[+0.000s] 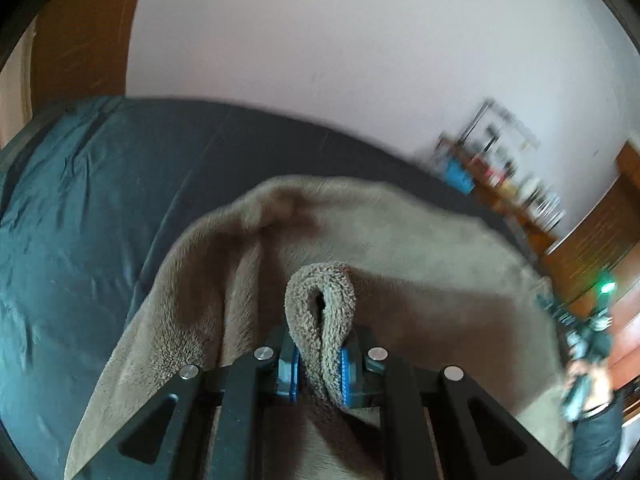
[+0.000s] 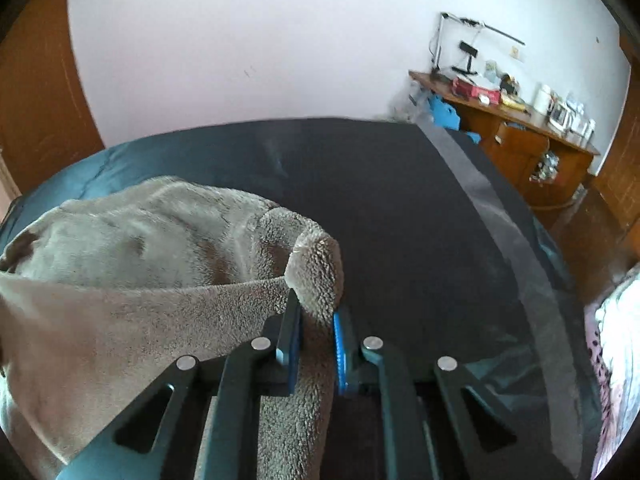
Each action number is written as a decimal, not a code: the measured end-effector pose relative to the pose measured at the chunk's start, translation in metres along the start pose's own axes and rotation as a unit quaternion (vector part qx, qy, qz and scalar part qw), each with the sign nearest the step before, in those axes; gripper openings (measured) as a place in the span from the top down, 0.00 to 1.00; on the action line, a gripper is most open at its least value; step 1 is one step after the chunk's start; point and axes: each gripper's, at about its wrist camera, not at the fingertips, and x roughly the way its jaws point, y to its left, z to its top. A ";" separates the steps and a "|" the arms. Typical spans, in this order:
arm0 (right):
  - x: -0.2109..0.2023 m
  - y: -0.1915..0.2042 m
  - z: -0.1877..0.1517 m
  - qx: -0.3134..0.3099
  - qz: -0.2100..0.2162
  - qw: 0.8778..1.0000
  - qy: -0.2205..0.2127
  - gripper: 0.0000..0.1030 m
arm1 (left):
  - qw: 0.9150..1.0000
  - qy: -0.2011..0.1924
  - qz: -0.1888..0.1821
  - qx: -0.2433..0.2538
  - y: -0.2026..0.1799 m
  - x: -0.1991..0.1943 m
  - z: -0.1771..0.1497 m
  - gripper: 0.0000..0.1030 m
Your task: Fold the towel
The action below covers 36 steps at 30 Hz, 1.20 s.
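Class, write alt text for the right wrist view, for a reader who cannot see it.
The right gripper is shut on a bunched corner of a grey-brown fleecy towel, which drapes away to the left over a bed with a dark cover. Behind stand a pale wall and a cluttered wooden desk.

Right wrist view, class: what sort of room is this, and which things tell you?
Probably a bedroom: a bed under a dark cover, a cluttered wooden desk against the wall, and a wooden floor.
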 end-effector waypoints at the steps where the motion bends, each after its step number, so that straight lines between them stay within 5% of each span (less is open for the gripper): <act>1: 0.003 -0.001 -0.002 0.005 0.000 1.000 0.004 0.85 | 1.000 0.012 0.005 0.002 0.004 0.009 -0.001 0.84; 4: 0.002 0.006 -0.004 0.000 -0.010 1.000 0.005 0.84 | 1.000 0.019 -0.017 -0.010 0.014 0.012 0.001 0.83; 9: -0.010 0.020 -0.005 -0.012 -0.041 0.999 -0.004 0.45 | 1.000 -0.012 0.009 -0.008 0.018 -0.006 0.004 0.67; 11: -0.024 0.026 -0.008 -0.014 -0.045 0.999 -0.019 0.43 | 0.999 -0.030 0.027 0.001 0.018 -0.016 0.006 0.43; 13: -0.045 0.040 -0.011 -0.033 -0.049 0.997 -0.042 0.38 | 0.998 -0.043 0.055 0.006 0.019 -0.025 0.005 0.30; 18: -0.087 0.058 -0.027 -0.065 0.010 0.995 -0.072 0.23 | 0.998 -0.041 0.036 -0.003 0.018 -0.041 -0.003 0.30; 21: -0.094 0.083 -0.043 -0.095 0.062 0.992 -0.053 0.23 | 0.999 -0.047 0.004 0.020 0.000 -0.056 -0.015 0.30; 26: -0.083 0.094 -0.067 -0.116 0.084 0.990 -0.010 0.23 | 0.996 -0.023 -0.058 0.071 -0.035 -0.050 -0.034 0.30; 30: -0.058 0.075 -0.076 -0.097 0.071 0.992 0.029 0.23 | 0.999 0.010 -0.026 0.047 -0.019 -0.019 -0.040 0.30; 36: -0.051 0.056 -0.088 -0.095 0.057 0.994 0.024 0.24 | 0.997 0.005 -0.016 0.070 -0.022 -0.017 -0.043 0.30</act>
